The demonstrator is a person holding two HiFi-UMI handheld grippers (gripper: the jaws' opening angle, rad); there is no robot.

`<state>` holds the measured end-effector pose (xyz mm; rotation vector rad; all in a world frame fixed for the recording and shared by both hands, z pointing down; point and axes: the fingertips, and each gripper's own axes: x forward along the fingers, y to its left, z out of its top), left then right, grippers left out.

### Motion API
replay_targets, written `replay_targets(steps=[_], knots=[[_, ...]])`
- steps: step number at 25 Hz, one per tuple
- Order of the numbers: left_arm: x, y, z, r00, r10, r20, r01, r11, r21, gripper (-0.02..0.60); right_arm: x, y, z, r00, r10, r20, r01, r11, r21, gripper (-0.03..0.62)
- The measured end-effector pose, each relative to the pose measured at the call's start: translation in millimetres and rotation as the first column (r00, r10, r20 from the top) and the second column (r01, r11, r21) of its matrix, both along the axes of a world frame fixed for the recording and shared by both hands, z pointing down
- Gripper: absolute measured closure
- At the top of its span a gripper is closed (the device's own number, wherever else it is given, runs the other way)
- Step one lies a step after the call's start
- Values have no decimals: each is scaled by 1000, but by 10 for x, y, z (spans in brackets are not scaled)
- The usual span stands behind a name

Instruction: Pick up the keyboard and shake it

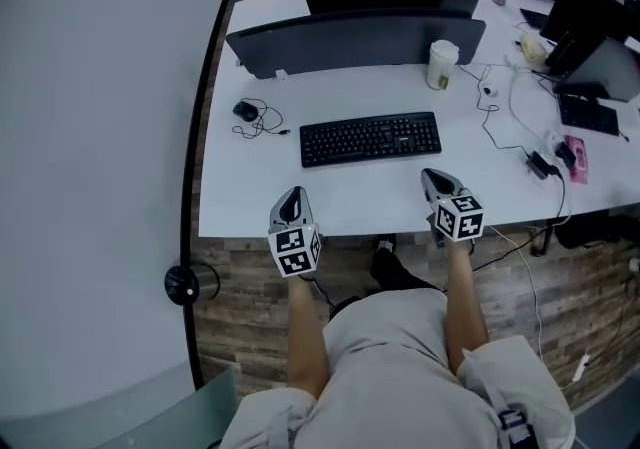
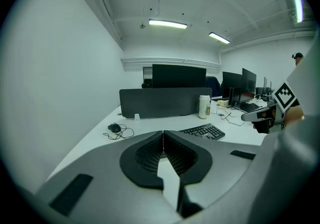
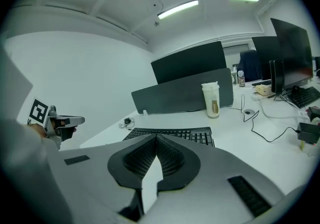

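Observation:
A black keyboard lies flat on the white desk, in front of a dark screen panel. My left gripper hangs over the desk's near edge, short of the keyboard's left end, jaws shut and empty. Near the keyboard's right end, my right gripper is over the near edge too, shut with nothing in it. The left gripper view has the keyboard ahead to the right of its closed tips. From the right gripper view the keyboard sits just beyond the closed tips.
A black mouse with a coiled cable sits left of the keyboard. A white cup stands behind its right end. Cables, adapters and a second keyboard crowd the desk's right side. A wall runs along the left.

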<state>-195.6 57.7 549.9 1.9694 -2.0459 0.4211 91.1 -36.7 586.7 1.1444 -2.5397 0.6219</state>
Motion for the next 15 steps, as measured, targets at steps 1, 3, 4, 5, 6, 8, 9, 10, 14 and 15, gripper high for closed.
replay_targets(steps=[1,3,4,5,6,8,9,10,14,15], knots=[[-25,-94,21,1000,-1,-4,1,1000,-4,565,-18,-86,9,1000,1,-1,-1,1000,-3,554],[-55,-284,65,1000,2,-13,-2,1000,-13,565,-52,-251,43,1000,-5,-16,5,1000,-7,554],[-57,-383,82,1000,7,-15,-7,1000,-18,565,-64,-331,63,1000,-11,-27,11,1000,-10,554],[-53,-484,94,1000,13,-16,-13,1000,-23,565,-73,-409,81,999,-18,-38,18,1000,-13,554],[-50,-587,102,1000,18,-16,-19,999,-26,565,-79,-487,97,999,-24,-47,24,1000,-17,554],[-58,-784,110,1000,24,-17,-25,999,-31,565,-90,-640,131,998,-31,-55,30,999,-27,554],[-67,-873,115,1000,24,-19,-25,999,-31,565,-93,-716,149,998,-30,-56,29,999,-31,554],[-75,-956,122,999,24,-21,-25,999,-30,565,-92,-793,165,998,-27,-57,25,999,-31,554],[-90,-1243,184,999,36,-15,-36,998,-44,565,-68,-1131,182,998,12,-59,-12,1000,-9,554],[-91,-1310,210,999,42,-6,-42,997,-57,565,-61,-1213,187,998,17,-59,-17,1000,-7,554]])
